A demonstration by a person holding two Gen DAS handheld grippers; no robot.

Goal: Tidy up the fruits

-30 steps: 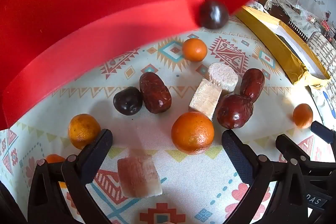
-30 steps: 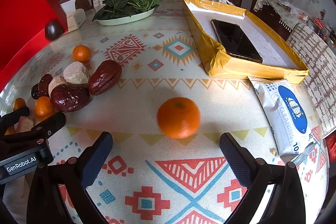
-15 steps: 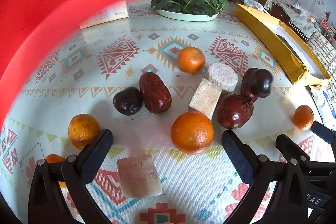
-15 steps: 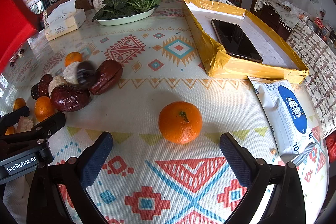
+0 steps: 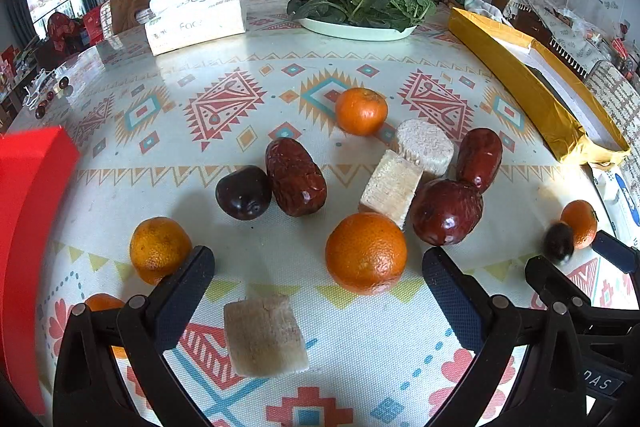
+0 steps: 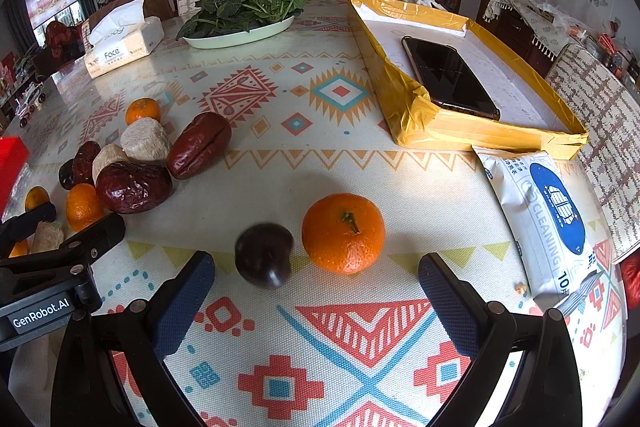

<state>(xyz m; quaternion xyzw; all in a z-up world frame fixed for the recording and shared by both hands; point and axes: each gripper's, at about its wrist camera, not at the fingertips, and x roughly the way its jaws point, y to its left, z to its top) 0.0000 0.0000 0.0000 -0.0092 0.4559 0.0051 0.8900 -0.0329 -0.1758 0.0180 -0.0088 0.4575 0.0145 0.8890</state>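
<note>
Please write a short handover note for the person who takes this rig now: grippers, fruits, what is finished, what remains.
Left gripper: open, empty, low over the table.
Right gripper: open, empty.
Fruits lie loose on the tablecloth: a dark plum beside an orange before the right gripper; dates, oranges, another plum and pale blocks before the left.
Done: nothing sorted.
Left: group all of it. The red box stands left.

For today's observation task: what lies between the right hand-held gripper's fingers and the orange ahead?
In the right wrist view, a dark plum lies there, just left of the orange.
</note>
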